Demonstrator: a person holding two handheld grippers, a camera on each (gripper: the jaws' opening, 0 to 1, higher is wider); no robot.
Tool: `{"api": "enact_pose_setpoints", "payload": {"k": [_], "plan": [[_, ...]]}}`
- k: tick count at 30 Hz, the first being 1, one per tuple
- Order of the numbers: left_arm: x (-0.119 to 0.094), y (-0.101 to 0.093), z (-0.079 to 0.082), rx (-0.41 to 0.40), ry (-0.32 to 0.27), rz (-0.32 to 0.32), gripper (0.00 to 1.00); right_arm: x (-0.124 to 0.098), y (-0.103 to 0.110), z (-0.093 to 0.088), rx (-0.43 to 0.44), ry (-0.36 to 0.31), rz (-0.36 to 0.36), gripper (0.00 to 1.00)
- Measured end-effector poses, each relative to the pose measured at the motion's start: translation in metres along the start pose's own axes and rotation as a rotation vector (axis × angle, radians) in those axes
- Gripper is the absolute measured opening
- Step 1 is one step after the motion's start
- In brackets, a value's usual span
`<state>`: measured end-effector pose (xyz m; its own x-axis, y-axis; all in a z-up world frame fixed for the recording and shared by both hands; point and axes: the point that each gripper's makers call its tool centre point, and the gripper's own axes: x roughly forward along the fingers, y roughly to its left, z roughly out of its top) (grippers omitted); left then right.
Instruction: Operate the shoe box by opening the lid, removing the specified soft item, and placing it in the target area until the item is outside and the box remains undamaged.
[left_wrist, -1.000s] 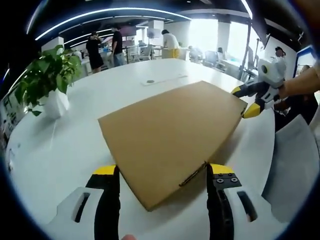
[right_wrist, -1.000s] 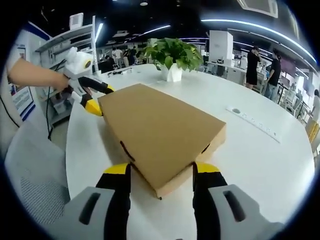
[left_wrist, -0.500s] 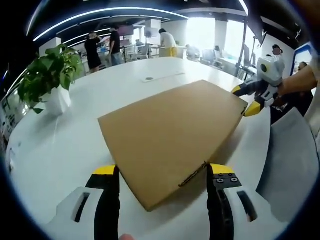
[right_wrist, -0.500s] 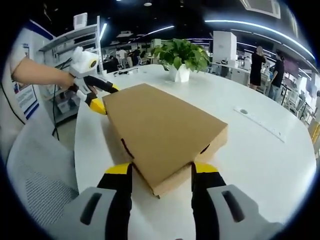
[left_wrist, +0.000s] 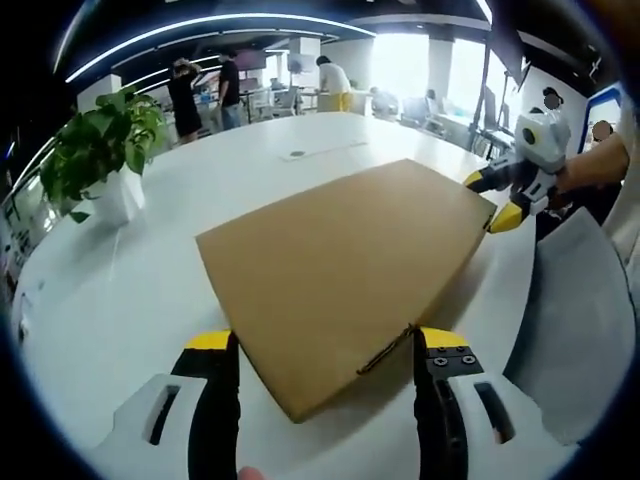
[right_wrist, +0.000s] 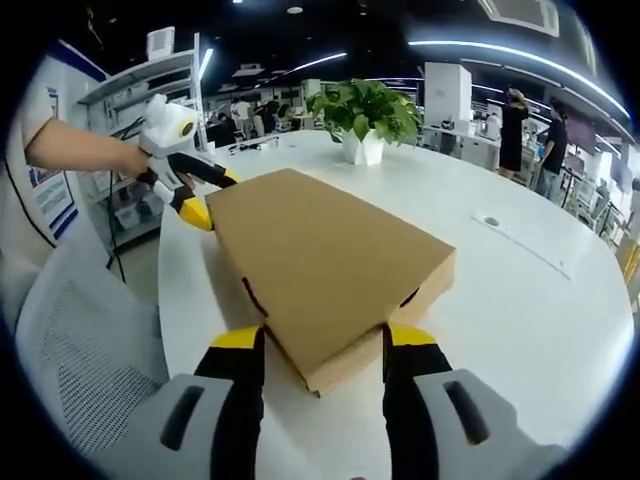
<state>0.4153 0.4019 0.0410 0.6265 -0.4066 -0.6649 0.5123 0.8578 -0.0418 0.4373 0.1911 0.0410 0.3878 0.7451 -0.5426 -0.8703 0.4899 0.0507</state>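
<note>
Straddling opposite corners of the closed shoe box, left gripper and right gripper both gape unclenched, long axis running between them.

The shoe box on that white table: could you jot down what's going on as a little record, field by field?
Box: cardboard shoe box, lid closed, lying flat
Surface: white table
Left gripper: left gripper open, its fingers either side of one box corner
Right gripper: right gripper open, straddling the opposite corner
Soft item: hidden, box not yet opened
Nearby: potted plant on the table, a grey chair beside it
Background: people standing in an office
</note>
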Motion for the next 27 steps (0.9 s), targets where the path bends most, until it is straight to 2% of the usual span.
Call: {"api": "enact_pose_setpoints", "payload": {"k": [16,20,27], "plan": [[-0.0025,-0.0015,-0.0027,-0.004,0.006,0.001,0.72,-0.0014,0.0035,-0.0010,0.008,-0.002,-0.009,0.44],[-0.0029,-0.0023,-0.0004,-0.042,-0.024,-0.004,0.74,-0.0014,0.0036,-0.0009,0.010,-0.007,-0.015,0.44],[-0.0056,-0.0025,0.0023,-0.050,-0.040,-0.011,0.75,-0.0038,0.0043,0.0037,0.035,-0.018,-0.017,0.45]]}}
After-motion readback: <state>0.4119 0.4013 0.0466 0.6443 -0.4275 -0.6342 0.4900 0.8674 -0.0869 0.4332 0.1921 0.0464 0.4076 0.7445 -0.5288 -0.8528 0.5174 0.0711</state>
